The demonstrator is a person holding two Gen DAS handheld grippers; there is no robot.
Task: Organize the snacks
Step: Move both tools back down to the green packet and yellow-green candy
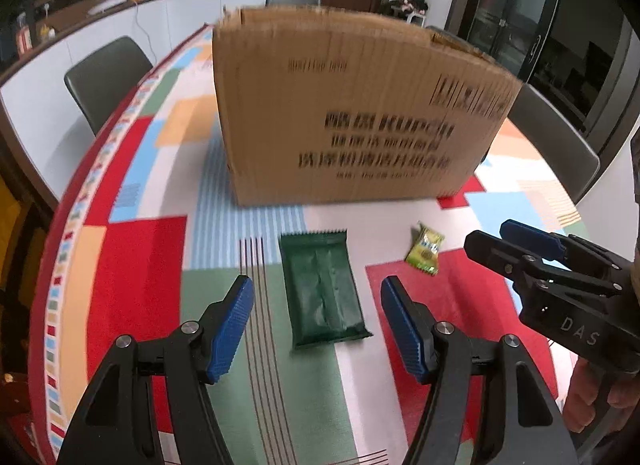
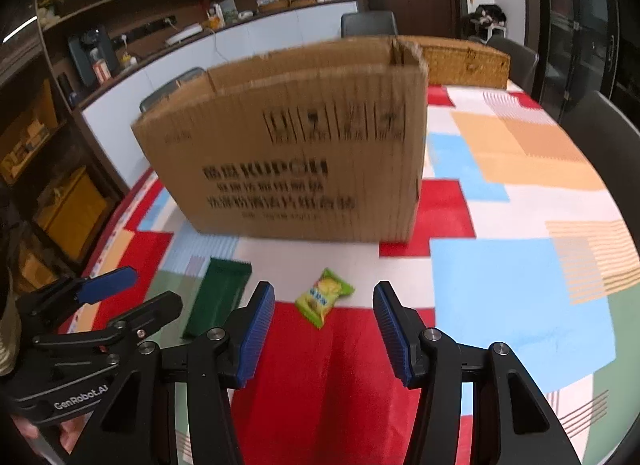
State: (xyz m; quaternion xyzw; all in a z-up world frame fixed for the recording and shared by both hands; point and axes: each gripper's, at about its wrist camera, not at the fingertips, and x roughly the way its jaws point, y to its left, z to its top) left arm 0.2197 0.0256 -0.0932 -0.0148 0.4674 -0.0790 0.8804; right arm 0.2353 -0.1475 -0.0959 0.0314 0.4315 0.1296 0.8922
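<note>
A dark green snack packet [image 1: 323,290] lies flat on the table, just ahead of my open left gripper [image 1: 318,285]; it also shows in the right wrist view [image 2: 218,297]. A small yellow-green snack packet [image 1: 425,248] lies to its right, just ahead of my open right gripper [image 2: 324,293] in the right wrist view [image 2: 324,297]. Both grippers are empty. A tall cardboard box [image 1: 352,105] with black print stands behind the packets; it also shows in the right wrist view [image 2: 292,145]. Its inside is hidden.
The table wears a patchwork cloth [image 1: 132,265] of red, blue, orange and green. Dark chairs [image 1: 106,77] stand around it. A wicker basket [image 2: 466,61] sits behind the box. The right gripper [image 1: 490,243] shows at the right of the left wrist view.
</note>
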